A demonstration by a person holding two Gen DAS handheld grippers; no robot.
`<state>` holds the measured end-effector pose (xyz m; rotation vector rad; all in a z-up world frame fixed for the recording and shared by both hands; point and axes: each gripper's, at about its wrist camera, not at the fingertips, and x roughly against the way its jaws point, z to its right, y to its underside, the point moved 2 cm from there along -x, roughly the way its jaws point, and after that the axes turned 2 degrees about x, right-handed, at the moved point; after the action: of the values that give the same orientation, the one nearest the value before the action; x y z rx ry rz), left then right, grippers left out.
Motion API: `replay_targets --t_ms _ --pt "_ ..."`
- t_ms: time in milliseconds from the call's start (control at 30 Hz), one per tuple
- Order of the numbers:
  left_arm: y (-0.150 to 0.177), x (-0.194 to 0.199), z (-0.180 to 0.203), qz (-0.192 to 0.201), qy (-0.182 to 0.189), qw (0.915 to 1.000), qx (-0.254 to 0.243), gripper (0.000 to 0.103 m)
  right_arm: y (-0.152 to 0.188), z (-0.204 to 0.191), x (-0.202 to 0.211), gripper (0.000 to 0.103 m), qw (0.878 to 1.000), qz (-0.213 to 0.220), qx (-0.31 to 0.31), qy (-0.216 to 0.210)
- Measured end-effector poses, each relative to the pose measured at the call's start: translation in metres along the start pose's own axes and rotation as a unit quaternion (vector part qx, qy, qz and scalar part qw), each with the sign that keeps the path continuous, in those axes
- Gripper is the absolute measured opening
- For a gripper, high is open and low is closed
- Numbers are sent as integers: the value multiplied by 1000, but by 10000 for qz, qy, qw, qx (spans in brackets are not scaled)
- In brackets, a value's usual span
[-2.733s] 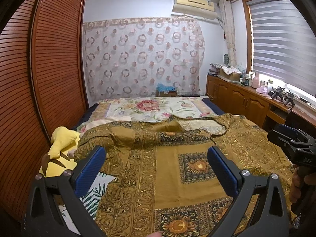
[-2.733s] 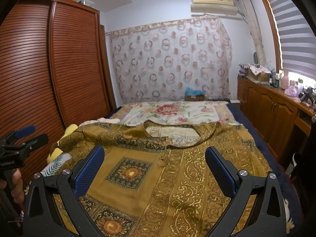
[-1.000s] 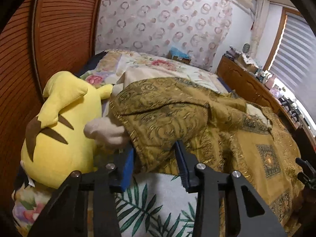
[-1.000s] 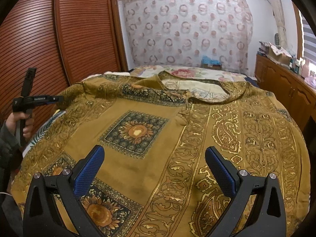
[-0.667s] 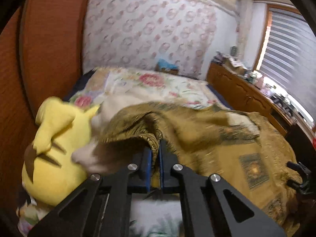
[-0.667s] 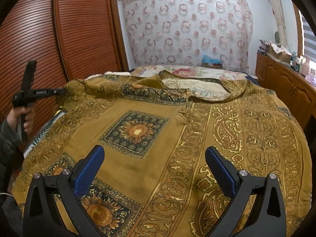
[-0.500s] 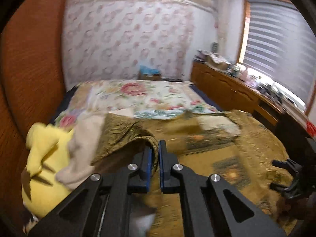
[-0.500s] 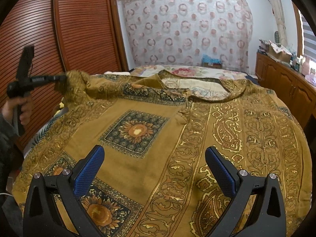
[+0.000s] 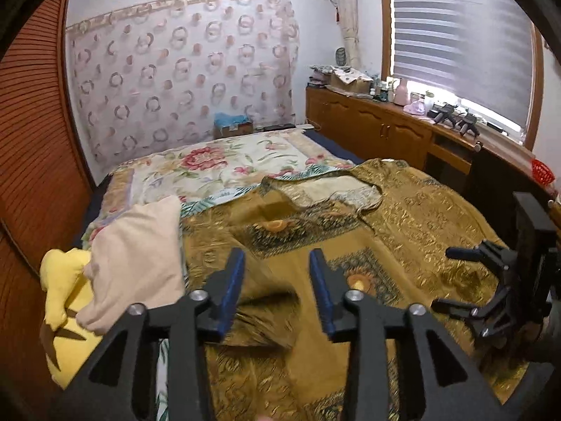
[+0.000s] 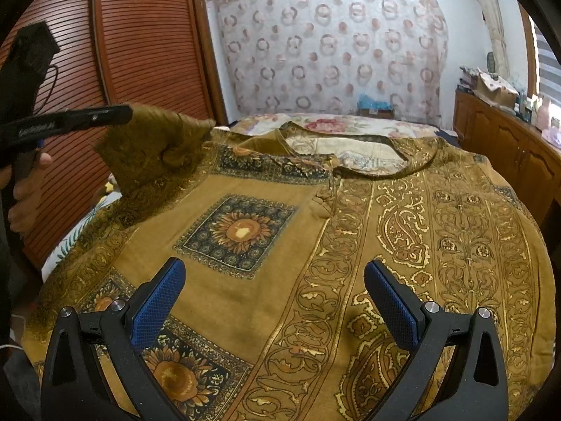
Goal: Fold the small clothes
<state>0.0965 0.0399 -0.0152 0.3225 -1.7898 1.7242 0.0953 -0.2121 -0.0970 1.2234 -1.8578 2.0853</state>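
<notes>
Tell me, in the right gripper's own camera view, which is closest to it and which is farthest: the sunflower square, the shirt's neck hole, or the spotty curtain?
From the right gripper:
1. sunflower square, just ahead, slightly left.
2. neck hole, farther up the shirt.
3. spotty curtain, on the far wall.

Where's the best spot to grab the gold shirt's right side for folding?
Probably its outer right edge, approached from the right. The gold shirt lies flat, so that edge, which drapes off the bed, gives the right gripper a lip.
</notes>
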Motion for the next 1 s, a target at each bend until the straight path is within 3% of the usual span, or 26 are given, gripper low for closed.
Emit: replay_targets --t_ms 300,567,733,900,1000 --pt "37 5 -20 -148 -401 9989 217 44 -5 1 -1 103 9999 -108 54 -106" --pt "76 -26 -57 -676 -689 9928 703 45 -46 -19 -5 95 9968 85 694 -393" --pt "87 -40 -75 -873 -790 9883 969 45 -72 -46 -35 89 9909 50 1202 -607" --pt "95 -51 -83 -1089 -921 9843 1040 45 -88 -81 -81 87 9822 -314 1470 -1128" --pt "98 -55 -84 -1137 -961 9833 1048 45 -90 -98 -111 75 9766 -627 1593 -1300"
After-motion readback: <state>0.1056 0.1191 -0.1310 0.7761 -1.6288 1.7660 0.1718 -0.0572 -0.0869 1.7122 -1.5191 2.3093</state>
